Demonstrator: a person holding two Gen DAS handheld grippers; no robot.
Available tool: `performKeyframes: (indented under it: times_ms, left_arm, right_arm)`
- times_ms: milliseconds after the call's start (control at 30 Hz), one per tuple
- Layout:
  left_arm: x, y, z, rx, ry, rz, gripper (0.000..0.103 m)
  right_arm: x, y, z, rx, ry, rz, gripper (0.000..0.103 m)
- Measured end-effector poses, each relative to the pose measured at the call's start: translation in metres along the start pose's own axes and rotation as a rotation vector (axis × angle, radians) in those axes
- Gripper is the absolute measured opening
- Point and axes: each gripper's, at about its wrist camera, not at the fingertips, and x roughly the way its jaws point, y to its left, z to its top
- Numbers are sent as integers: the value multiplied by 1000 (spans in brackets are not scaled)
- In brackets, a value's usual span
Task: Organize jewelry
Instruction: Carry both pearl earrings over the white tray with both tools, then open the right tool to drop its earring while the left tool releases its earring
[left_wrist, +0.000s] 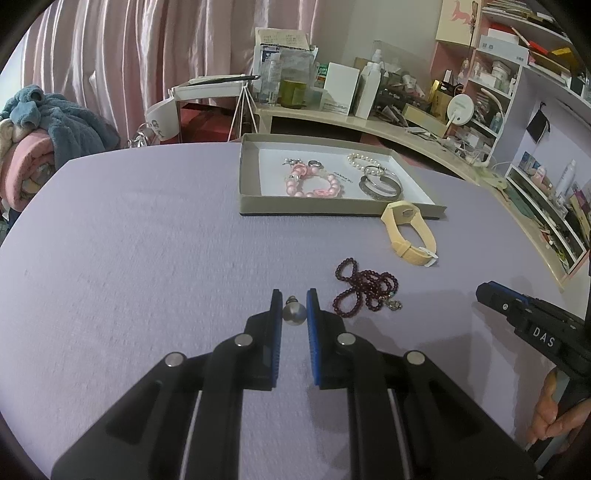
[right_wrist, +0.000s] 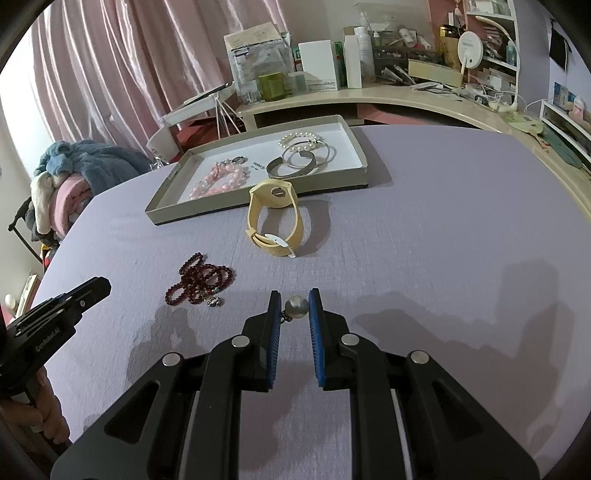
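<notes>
Both views are moderately lit by soft, diffuse indoor light with a slight cool cast. The brightest area is the upper left of each frame, where daylight glows through the pink curtains (left_wrist: 122, 62). No harsh glare; small specular highlights sit on the metal pivot pins in the lower centre. In the right wrist view, broad soft shadows fall across the lilac tablecloth (right_wrist: 424, 229) at lower right and left of centre. Shadows in the left wrist view are fainter. Fisheye distortion bends the edges strongly, with black vignetting at the corners. Focus is acceptable centrally; the periphery is softer.
</notes>
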Motion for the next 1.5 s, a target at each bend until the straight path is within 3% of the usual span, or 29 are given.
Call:
performKeyframes:
  times_ms: [467,800,1033,1500]
  left_arm:
    - [14,2,16,-12,0,-7,13]
    - [24,8,62,14,-58,22,13]
    - [43,16,103,-30,-47,-25,13]
    - [83,14,160,30,-72,-22,13]
  right_arm:
    - [7,-16,24,-4,-17,-35,16]
    - [18,-18,80,-57,-90,-44,16]
    - [42,5,122,-128,-114,-9,16]
    - [105,32,162,-189,-73,36,16]
